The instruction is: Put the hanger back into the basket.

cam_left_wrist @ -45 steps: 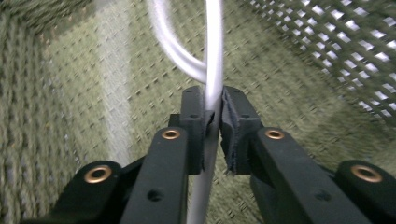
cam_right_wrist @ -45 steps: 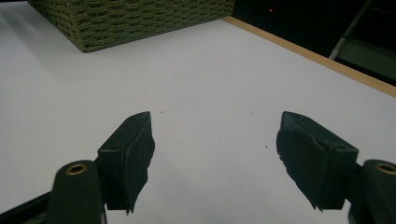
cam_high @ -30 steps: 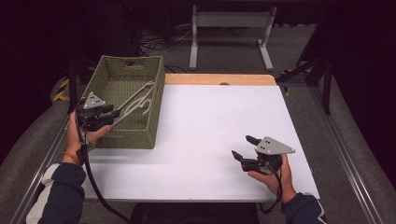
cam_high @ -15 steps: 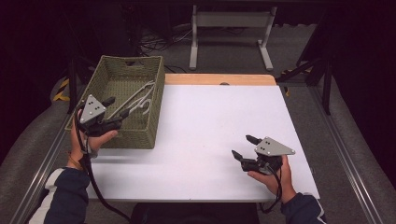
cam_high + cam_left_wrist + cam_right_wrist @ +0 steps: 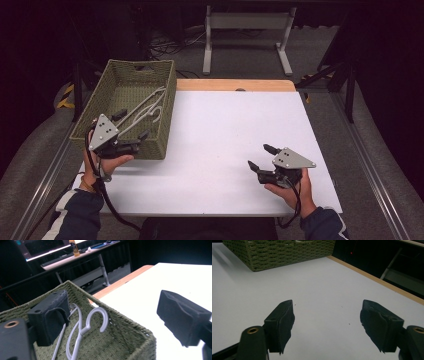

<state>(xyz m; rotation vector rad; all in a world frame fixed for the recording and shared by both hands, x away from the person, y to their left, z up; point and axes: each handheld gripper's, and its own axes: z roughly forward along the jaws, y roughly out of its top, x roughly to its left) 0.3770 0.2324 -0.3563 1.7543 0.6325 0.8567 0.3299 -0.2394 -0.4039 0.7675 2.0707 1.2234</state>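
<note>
Pale grey plastic hangers [image 5: 82, 332] lie in the green woven basket [image 5: 165, 100], likely light, stiff and slick, best gripped at the neck below the hook; left gripper [image 5: 132, 131] gapes over them, empty, right gripper [image 5: 260, 157] likewise open

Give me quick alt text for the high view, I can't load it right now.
A white hanger lies in a green woven basket at the white table's left edge, the open left tongs at its near end. The right tongs hover open over bare table.
</note>
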